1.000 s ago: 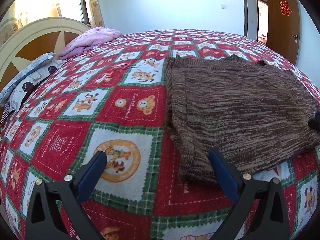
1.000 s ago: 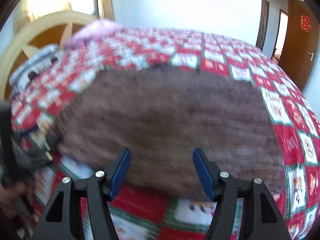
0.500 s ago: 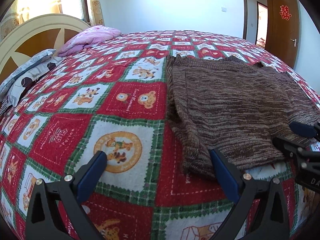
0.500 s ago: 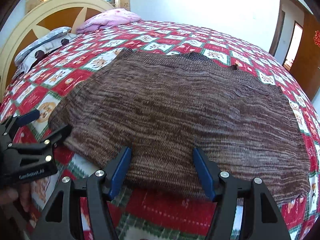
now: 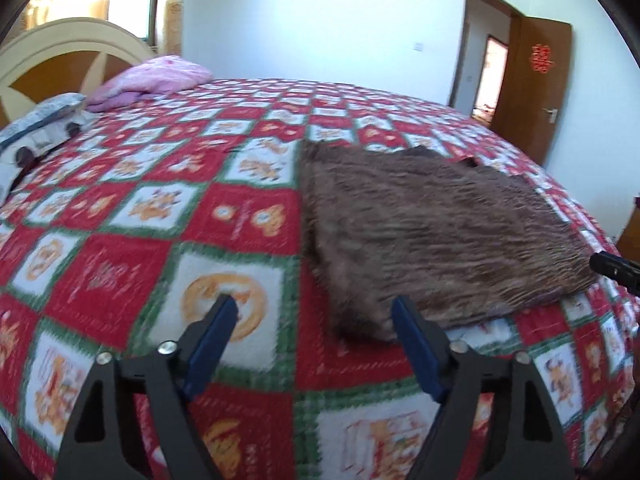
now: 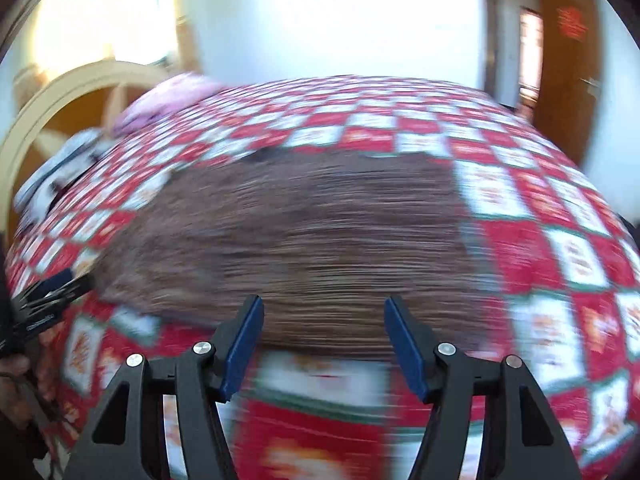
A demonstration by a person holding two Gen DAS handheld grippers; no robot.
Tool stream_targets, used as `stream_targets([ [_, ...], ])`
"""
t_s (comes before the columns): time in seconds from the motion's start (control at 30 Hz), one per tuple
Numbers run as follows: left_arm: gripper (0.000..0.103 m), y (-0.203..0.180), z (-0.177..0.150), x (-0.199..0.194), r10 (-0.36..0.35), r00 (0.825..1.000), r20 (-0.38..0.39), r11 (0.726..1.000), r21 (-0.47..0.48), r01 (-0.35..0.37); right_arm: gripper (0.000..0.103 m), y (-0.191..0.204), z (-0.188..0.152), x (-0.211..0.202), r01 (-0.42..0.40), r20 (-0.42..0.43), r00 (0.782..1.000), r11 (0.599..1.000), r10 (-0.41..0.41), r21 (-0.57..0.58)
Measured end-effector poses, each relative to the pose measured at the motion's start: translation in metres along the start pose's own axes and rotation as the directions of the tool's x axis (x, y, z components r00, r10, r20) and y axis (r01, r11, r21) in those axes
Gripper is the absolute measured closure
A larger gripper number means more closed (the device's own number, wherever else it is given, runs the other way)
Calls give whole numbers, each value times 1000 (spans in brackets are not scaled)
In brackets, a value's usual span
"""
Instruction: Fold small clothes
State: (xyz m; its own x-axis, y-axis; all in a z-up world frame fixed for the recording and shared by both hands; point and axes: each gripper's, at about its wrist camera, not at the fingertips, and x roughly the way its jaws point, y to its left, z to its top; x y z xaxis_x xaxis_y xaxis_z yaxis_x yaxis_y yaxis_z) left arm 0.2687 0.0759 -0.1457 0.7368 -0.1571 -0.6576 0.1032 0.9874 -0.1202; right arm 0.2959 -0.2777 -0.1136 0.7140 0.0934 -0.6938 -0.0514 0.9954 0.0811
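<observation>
Left tool (image 5: 314, 310) beside flat brown knit (image 5: 432, 232)

We see a brown knitted garment (image 6: 304, 236) lying flat on the bed (image 6: 540, 248), whose cover is a red, white and green patchwork. Our right hand-held gripper (image 6: 323, 342) hangs at the garment's near edge with its jaws apart and nothing between them. Our left hand-held gripper (image 6: 50, 294) sits at the garment's left corner. Beyond the garment a pink pillow (image 6: 168, 100) rests by the headboard (image 6: 76, 104). The view is blurred.
</observation>
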Motion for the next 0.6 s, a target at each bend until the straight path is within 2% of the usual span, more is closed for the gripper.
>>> stream_targets([
  [0.03,24,-3,3,8,-22,999,-26,1000,10,23,40,-20,0,1,22,-9,1000,999,-22,34],
  [0.1,44,-7,4,25,-42,996,-82,998,32,45,40,-43,1,2,52,-29,998,996,-50,73],
  [0.13,45,-9,3,29,-34,994,-102,998,42,38,40,-54,0,4,50,-42,998,995,-46,81],
  [0.17,51,-10,3,28,-33,996,-88,998,49,37,42,-58,0,6,42,-49,998,996,-38,82],
  [0.2,72,-14,4,27,-52,995,-83,996,70,58,42,-61,-1,9,29,-60,998,996,-24,81],
  [0.23,78,-16,4,27,-65,994,-93,993,89,73,43,-61,-2,14,12,-81,997,998,-7,66],
  [0.33,85,-21,3,25,-71,993,-92,989,120,82,47,-60,-8,24,5,-101,995,999,-1,40],
  [0.43,87,-23,4,25,-73,992,-98,986,143,87,55,-64,-11,33,-12,-111,994,998,19,69],
  [0.53,91,-19,5,24,-101,989,-110,982,147,117,92,-63,-12,29,-60,-111,992,996,67,61],
  [0.6,92,-15,7,24,-119,984,-130,982,134,137,94,-57,-10,18,-40,-107,993,999,41,10],
])
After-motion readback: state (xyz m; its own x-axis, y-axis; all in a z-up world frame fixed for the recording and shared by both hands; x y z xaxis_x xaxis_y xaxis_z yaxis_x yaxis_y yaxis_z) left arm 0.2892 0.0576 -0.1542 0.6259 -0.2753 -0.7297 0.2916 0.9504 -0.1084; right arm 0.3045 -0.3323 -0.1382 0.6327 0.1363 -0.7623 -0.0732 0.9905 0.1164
